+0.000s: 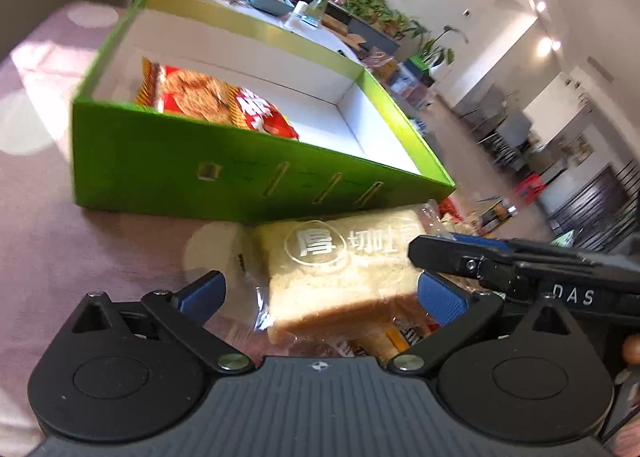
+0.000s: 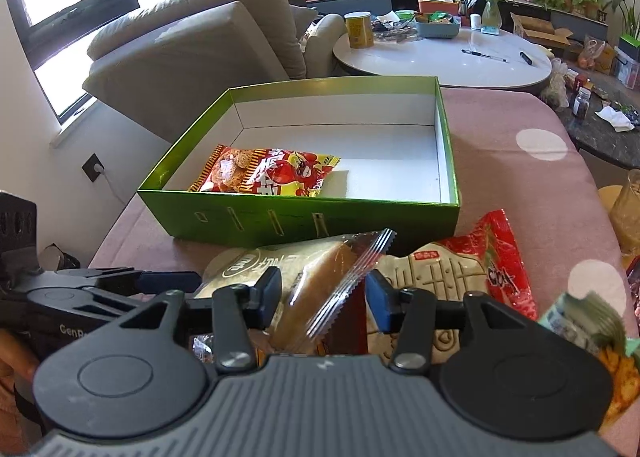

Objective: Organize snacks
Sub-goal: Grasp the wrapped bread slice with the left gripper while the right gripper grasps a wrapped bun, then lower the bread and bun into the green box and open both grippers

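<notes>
- The green box [image 2: 304,217] sits in the middle of the right wrist view on a pink spotted tablecloth [image 2: 520,185], its white inside open to the top.
- A red snack bag [image 2: 266,171] lies flat on the box floor, toward the left side of that view; the rest of the floor is bare white.
- In the left wrist view the same green box [image 1: 192,173] fills the centre-left, with the red snack bag [image 1: 212,101] showing over its near wall.
- A wrapped slice of bread [image 1: 340,261] lies on the cloth just in front of the box, at the lower centre of the left wrist view.
- The left gripper [image 1: 320,289] has its jaws spread wide on either side of the bread; the blue pads [image 1: 440,299] stand close beside the slice, but whether they press on it I cannot tell.
- The right gripper [image 2: 322,293] has its jaws parted around the crimped end of the bread [image 2: 304,281] wrapper, not clenched on it.
- The right gripper [image 1: 480,261] reaches in from the right edge of the left wrist view, over the bread.
- A red and cream packet [image 2: 460,269] lies just right of the bread, on the cloth near the box corner.
- A round white table [image 2: 440,53] with a yellow tin [image 2: 359,29] stands in the upper right behind the box; a grey sofa [image 2: 200,33] is at upper left.
</notes>
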A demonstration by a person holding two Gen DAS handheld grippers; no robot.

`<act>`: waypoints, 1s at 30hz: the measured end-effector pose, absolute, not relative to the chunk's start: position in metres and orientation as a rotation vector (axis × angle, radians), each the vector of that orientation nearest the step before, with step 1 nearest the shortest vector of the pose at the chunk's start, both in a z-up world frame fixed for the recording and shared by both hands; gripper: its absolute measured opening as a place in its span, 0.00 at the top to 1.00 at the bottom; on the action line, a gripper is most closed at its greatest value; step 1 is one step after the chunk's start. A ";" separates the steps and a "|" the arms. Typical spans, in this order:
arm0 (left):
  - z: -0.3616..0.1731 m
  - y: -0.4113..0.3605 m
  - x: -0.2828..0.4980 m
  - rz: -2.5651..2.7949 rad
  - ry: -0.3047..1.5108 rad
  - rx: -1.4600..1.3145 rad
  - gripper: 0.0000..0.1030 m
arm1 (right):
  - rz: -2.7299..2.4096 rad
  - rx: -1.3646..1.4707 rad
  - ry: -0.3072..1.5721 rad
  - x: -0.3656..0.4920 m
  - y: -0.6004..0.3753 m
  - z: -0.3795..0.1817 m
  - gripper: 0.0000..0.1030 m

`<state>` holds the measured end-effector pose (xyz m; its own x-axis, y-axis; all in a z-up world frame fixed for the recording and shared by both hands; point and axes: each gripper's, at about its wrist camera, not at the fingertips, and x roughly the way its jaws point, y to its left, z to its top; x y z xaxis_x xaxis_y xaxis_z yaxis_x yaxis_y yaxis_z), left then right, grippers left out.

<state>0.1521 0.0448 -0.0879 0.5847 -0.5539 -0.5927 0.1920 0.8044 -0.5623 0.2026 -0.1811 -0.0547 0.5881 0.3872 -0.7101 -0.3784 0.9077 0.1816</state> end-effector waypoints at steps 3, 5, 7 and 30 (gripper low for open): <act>-0.086 0.043 0.149 -0.491 0.825 -0.514 0.13 | 0.469 0.039 0.831 0.204 -0.184 -0.057 0.25; -0.081 0.040 0.144 -0.491 0.805 -0.489 0.15 | 0.475 0.055 0.828 0.204 -0.186 -0.055 0.27; -0.074 0.039 0.139 -0.495 0.782 -0.474 0.16 | 0.484 0.062 0.818 0.201 -0.187 -0.051 0.27; 0.018 0.066 0.132 -0.418 0.517 -0.416 0.16 | 0.608 0.178 0.588 0.224 -0.168 0.021 0.27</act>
<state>0.1316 0.0657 0.0184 0.7901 -0.4785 -0.3831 0.2745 0.8350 -0.4770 0.2241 -0.1684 0.0206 0.6641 0.5841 -0.4667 -0.4856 0.8116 0.3249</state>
